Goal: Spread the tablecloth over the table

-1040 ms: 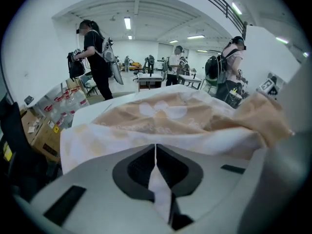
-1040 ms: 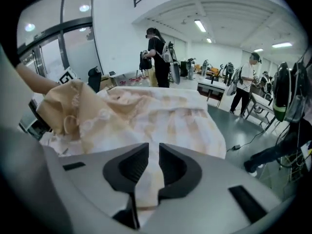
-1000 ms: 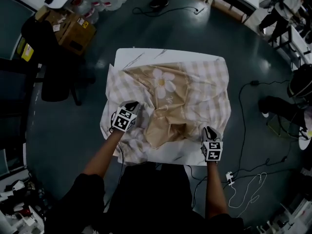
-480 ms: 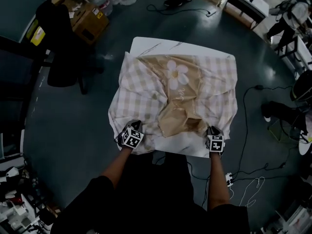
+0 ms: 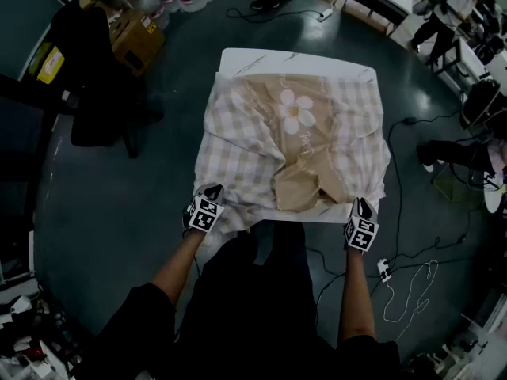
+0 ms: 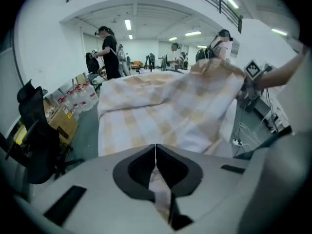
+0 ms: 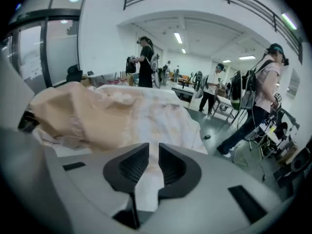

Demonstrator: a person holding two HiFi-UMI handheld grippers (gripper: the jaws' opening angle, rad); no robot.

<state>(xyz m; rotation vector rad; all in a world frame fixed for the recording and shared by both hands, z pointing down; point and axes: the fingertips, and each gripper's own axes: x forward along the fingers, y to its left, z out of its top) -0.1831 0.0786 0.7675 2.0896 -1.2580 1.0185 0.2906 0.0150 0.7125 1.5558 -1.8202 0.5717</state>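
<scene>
Dark teal workshop floor (image 5: 119,180) surrounds a white marbled bench (image 5: 261,57), seen from above. On it, beyond both pairs of fingers, lies the tablecloth (image 5: 238,153), rumpled, in pale beige-and-white checks. A plain tan area with a white flower (image 5: 299,111) print runs through its middle, ending in a creased tan flap between the two grippers. The left gripper (image 5: 212,191) has its fingers (image 6: 138,172) closed tight on the cloth's near left edge, which hangs off the bench. The right gripper (image 5: 361,206) has its fingers (image 7: 130,167) pinching the near right corner, with white cloth filling the narrow gap between them. Bare bench shows at the far edge and in a strip beside the right fingers.
</scene>
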